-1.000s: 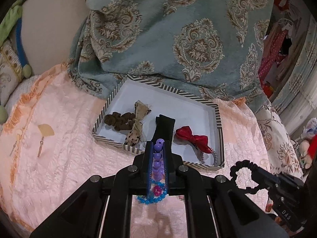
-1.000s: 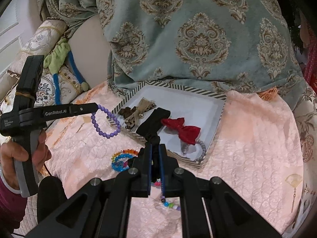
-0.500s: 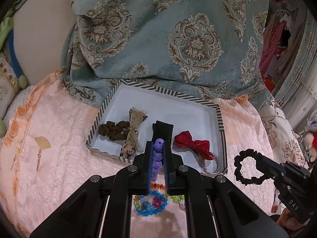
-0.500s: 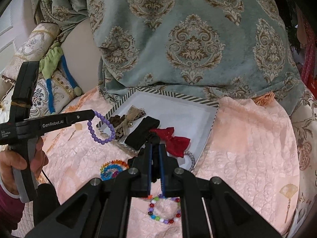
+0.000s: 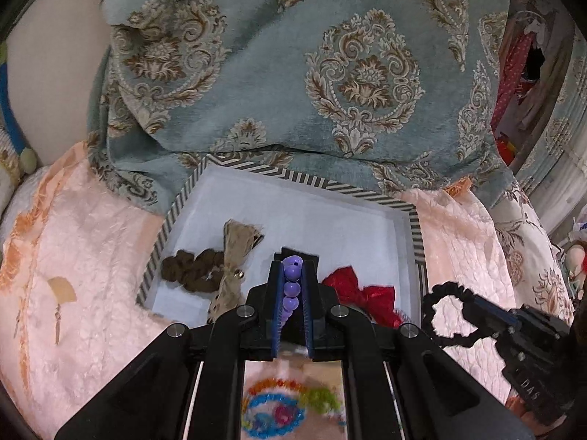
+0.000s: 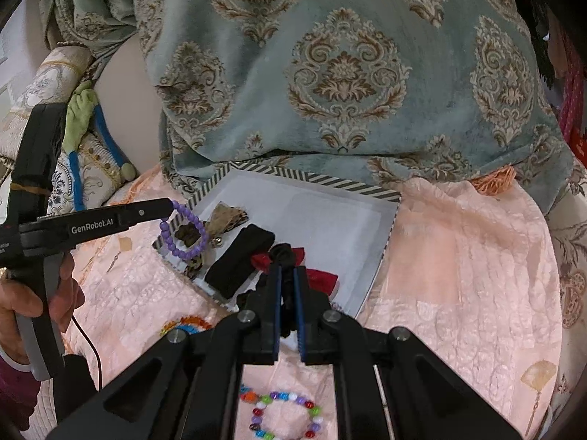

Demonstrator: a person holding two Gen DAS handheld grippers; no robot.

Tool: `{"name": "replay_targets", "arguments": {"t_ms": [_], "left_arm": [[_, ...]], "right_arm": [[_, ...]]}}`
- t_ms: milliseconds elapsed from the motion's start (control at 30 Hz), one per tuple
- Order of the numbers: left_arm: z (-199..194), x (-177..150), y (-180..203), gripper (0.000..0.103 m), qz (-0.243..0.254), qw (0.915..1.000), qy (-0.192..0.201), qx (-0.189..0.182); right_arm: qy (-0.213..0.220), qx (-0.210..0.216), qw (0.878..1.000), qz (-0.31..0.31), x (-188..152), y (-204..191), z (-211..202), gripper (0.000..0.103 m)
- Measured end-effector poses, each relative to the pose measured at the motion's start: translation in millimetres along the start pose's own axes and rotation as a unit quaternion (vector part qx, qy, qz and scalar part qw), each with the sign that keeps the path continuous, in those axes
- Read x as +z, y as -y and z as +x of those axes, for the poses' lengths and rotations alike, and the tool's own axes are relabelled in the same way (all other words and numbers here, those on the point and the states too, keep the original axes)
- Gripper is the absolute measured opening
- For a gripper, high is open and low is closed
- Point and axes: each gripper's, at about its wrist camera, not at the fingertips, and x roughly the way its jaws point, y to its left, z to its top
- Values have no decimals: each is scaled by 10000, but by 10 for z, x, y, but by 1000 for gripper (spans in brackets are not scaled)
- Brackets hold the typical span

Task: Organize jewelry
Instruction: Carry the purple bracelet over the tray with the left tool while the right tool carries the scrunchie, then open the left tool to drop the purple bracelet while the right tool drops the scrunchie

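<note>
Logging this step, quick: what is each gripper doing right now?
Left gripper: shut on the purple bead bracelet.
Right gripper: shut on the black hair tie.

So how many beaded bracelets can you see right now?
3: a purple bead bracelet held in the left gripper over the striped tray, a rainbow one on the pink bedspread, and a multicolour one nearer the camera. Others may be hidden.

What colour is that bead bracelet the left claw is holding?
Purple. The bead bracelet dangles from the left claw, seen best in the right wrist view.
</note>
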Motion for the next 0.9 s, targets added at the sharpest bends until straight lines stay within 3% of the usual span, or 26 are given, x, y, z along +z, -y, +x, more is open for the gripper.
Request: {"name": "replay_targets", "arguments": {"t_ms": [533,900], "left_arm": [[869,524,224,0,224,9994,-193,164],[1364,425,-118,0,-26,9968,-626,502]], "right_arm": [[-391,-155,9987,303,236,345,857,7],[-617,-740,9953,125,205,451,1364,7]]}}
